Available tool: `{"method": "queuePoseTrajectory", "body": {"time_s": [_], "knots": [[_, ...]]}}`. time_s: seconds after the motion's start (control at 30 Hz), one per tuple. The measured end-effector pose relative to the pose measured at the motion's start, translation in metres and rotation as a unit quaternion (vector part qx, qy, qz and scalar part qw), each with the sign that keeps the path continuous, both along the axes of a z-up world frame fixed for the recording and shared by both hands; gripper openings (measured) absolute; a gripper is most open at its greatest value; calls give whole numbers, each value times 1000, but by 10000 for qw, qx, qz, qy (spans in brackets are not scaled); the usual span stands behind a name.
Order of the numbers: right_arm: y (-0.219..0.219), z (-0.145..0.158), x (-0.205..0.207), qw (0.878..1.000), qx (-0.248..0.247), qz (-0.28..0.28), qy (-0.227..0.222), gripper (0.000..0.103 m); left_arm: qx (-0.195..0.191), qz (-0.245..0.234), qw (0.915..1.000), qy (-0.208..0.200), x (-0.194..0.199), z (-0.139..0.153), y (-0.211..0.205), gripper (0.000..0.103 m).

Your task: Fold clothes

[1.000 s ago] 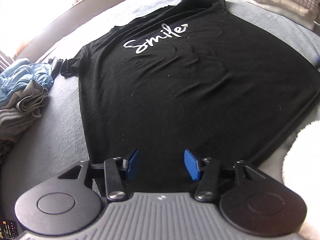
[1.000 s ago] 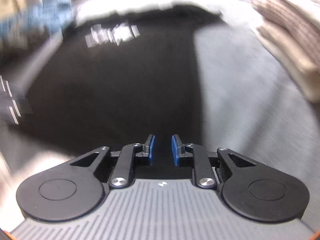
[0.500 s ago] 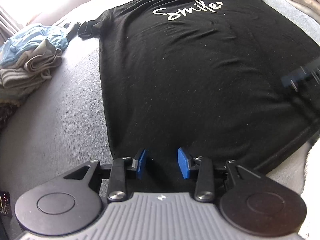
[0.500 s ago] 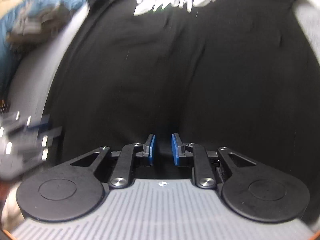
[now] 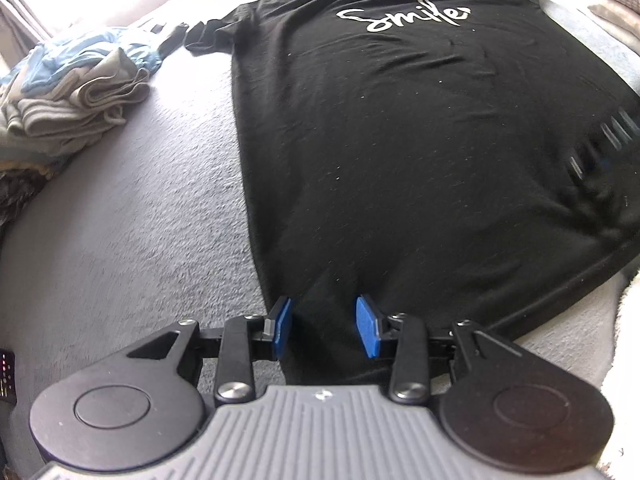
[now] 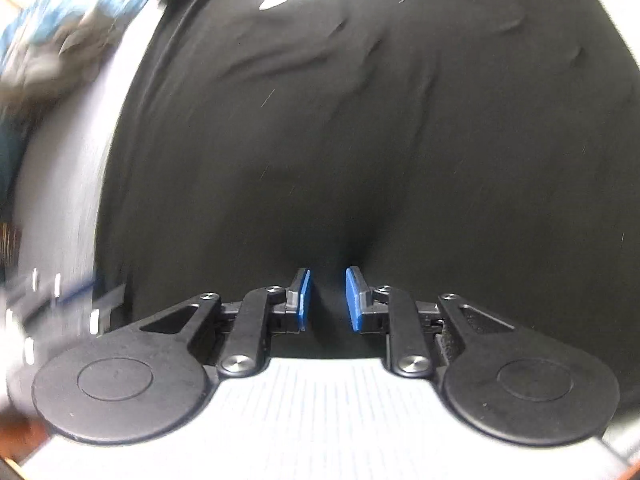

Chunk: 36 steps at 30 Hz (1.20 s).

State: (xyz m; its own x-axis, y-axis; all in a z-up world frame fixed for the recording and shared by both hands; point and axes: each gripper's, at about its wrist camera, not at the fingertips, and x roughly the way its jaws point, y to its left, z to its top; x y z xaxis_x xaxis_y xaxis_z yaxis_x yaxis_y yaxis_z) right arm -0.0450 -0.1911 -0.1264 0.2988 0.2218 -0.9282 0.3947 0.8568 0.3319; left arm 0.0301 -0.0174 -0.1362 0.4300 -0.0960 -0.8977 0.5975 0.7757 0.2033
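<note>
1. Black T-shirt (image 5: pixel 420 140) lies spread flat, front up, on the grey blanket (image 5: pixel 132 224), white "Smile" lettering (image 5: pixel 404 14) at twelve o'clock in the left wrist view.
2. Left tongs (image 5: pixel 323 326) point down at the shirt's hem near its lower left corner. Their jaws have just been closing to a middling gap; blue pads (image 5: pixel 282 326) straddle the cloth, and a pinch is not visible.
3. Right tongs (image 6: pixel 327 299) hover over the shirt's lower middle, jaws narrow, having just opened slightly, holding nothing that shows; that view is blurred.
4. A pile of folded clothes (image 5: pixel 76 96) sits at ten o'clock, well apart from the shirt.
5. The right tongs' far end shows at three o'clock in the left view.
</note>
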Motion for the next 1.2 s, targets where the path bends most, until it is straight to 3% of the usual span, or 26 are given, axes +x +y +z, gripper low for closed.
{"method": "queuePoseTrajectory", "body": {"time_s": [0.17,0.33,0.4,0.5,0.63,0.77,0.83,0.9,1.0,1.1,1.2], "knots": [[40,-9,-37,9917,1000,335,736,18,-47,59,10000,-33,-2,2,5,38],[5,24,-14,9983,419,-368,-182,19,2,85,9999,-85,-5,7,10,38],[0,22,-4,9979,236,-526,-310,19,35,135,9999,-79,-6,9,14,38],[10,1,-6,9966,562,-585,104,19,61,221,9997,-64,-5,11,19,38],[51,-3,-29,9973,673,42,291,19,103,281,9995,-44,-5,9,22,38],[28,19,-33,9994,342,-4,-40,18,108,269,9996,-46,-6,8,22,38],[9,28,-26,9992,-246,128,-289,19,98,244,9996,-65,-7,9,21,38],[-8,20,-19,9984,-442,347,-68,19,103,206,9997,-94,-9,9,21,38],[-20,4,-29,9981,-93,436,419,19,134,183,9997,-112,-12,7,20,38],[-16,9,-43,9961,147,598,630,19,157,198,9996,-82,-12,6,21,38],[-26,23,-42,9983,66,415,403,19,188,180,9996,-100,-12,9,21,38]]}}
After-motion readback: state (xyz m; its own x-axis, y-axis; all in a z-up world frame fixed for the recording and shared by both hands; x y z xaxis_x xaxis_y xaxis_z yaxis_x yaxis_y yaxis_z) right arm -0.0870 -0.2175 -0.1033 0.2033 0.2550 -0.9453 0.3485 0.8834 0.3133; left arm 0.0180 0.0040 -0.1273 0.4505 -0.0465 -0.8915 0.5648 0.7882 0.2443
